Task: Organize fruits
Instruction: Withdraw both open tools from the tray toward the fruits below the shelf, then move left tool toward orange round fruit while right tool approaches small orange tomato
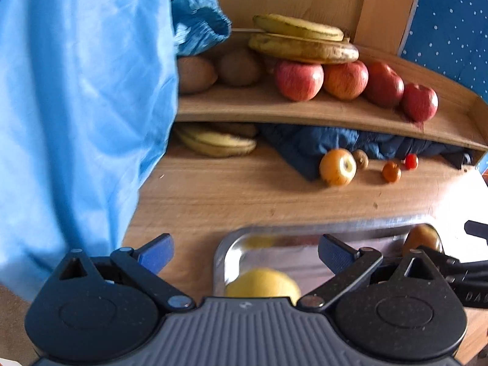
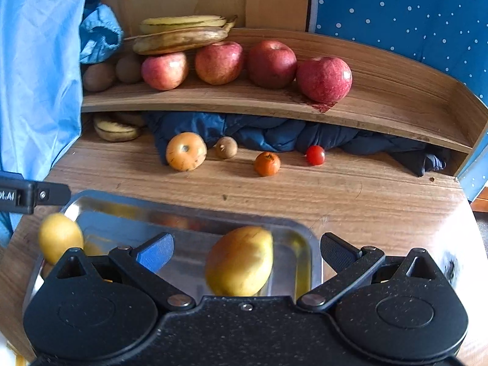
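A: Wooden desk (image 2: 350,195) with a curved shelf (image 2: 244,103) across the upper frame, a spotted blue panel (image 2: 411,15) at upper right, and blue cloth (image 2: 36,76) down the left edge.

B: And the fruit to sort?

A: A mango (image 2: 239,260) lies in the steel tray (image 2: 315,253) at lower centre, just ahead of the right gripper (image 2: 247,251), whose jaws stand wide apart and empty. A lemon (image 2: 59,236) sits at the tray's left end, under the left gripper (image 1: 245,251), also spread open and holding nothing.

B: How would the mango handle?

A: I'd guess fairly heavy, smooth-skinned, easily bruised, and apt to roll on the metal. Its long axis seems to run from lower left up to upper right in the right wrist view, with the narrower end uppermost. Take it across the fat middle, gently.

B: Further out?

A: Near the middle of the frame, a persimmon (image 2: 186,151), a kiwi (image 2: 226,147), a small orange fruit (image 2: 267,163) and a tomato (image 2: 315,155) lie loose on the desk. Above, the shelf holds apples (image 2: 271,64) and bananas (image 2: 180,39).
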{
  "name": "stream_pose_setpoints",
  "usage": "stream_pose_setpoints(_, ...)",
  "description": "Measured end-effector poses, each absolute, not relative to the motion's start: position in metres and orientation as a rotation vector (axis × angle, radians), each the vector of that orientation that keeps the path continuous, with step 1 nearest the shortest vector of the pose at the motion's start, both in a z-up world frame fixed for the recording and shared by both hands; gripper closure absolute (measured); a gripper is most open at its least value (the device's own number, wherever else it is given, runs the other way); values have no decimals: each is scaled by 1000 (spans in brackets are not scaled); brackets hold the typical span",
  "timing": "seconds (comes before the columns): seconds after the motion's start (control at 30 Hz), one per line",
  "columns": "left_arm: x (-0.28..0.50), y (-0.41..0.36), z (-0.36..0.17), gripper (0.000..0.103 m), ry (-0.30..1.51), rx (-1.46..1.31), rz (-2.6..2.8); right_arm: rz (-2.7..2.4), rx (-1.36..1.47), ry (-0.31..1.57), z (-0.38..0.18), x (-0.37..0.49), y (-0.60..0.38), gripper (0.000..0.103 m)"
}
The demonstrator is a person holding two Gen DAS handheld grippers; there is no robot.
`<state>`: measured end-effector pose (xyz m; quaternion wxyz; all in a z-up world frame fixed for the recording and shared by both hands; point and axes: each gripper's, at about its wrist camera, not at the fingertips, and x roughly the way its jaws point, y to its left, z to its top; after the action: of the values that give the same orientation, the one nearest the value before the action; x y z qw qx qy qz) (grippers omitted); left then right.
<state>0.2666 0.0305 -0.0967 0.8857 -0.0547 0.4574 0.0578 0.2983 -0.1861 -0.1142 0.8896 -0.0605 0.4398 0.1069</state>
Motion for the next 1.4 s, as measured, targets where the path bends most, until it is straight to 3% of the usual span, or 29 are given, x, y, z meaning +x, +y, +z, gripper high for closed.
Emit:
stream_pose_setpoints(0.6, 350, -21, -113, 1, 1001, -183, 100, 309, -295, 805, -126, 351, -203, 1)
stream_pose_setpoints(1.13, 391, -46, -136, 1, 1049, -206, 163, 453, -270, 813, -153, 397, -212, 21)
stream_pose_setpoints(1.4, 395, -51, -143, 1, 1073, -215, 181, 481, -270, 819, -162, 402, -211, 22)
